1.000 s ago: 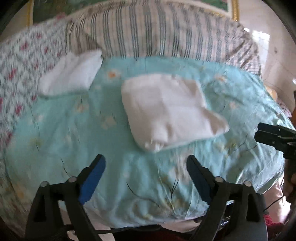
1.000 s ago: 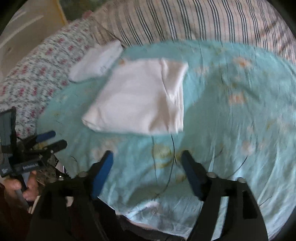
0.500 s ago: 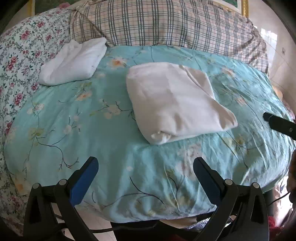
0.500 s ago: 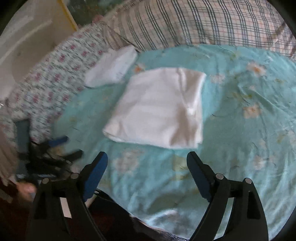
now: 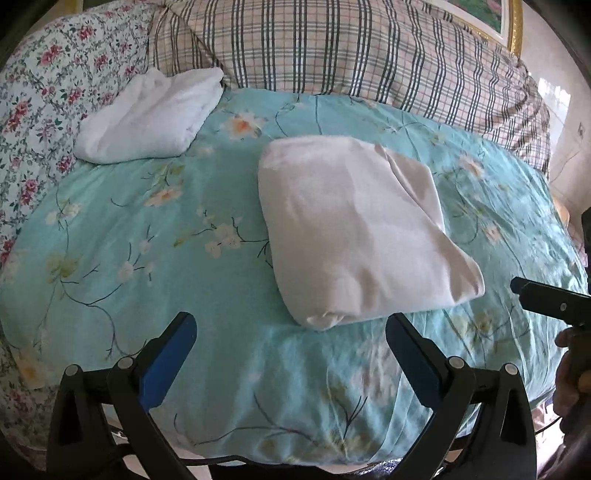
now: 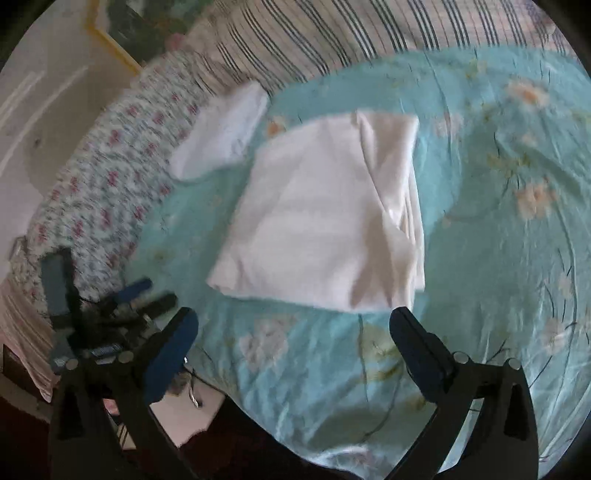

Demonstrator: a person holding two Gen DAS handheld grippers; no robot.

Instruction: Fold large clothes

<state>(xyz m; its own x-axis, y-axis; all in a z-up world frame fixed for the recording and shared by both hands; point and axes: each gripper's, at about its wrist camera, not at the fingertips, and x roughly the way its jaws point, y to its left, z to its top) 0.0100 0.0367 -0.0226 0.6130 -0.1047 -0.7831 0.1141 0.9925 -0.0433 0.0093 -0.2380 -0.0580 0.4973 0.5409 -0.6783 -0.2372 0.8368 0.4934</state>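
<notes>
A large white garment (image 5: pixel 354 229) lies folded into a thick rectangle in the middle of the teal floral bedspread (image 5: pixel 147 258). My left gripper (image 5: pixel 290 325) hovers just short of its near edge, open and empty. In the right wrist view the same garment (image 6: pixel 325 214) lies just beyond my right gripper (image 6: pixel 293 317). That gripper's jaws are opening and nothing is between them. One finger of the right gripper (image 5: pixel 546 302) enters the left wrist view from the right. The left gripper (image 6: pixel 110 306) appears blurred at the left of the right wrist view.
A second folded white garment (image 5: pixel 151 118) rests at the far left against a floral pillow (image 5: pixel 48 92). A plaid pillow (image 5: pixel 351 55) lines the far side. A gold picture frame (image 5: pixel 509 22) hangs behind. The bed's near edge drops off below both grippers. A hand (image 5: pixel 572 369) is at the right.
Both grippers have moved in closer to the folded garment, which now fills more of each view. The right jaws have spread wider. The garments have not moved.
</notes>
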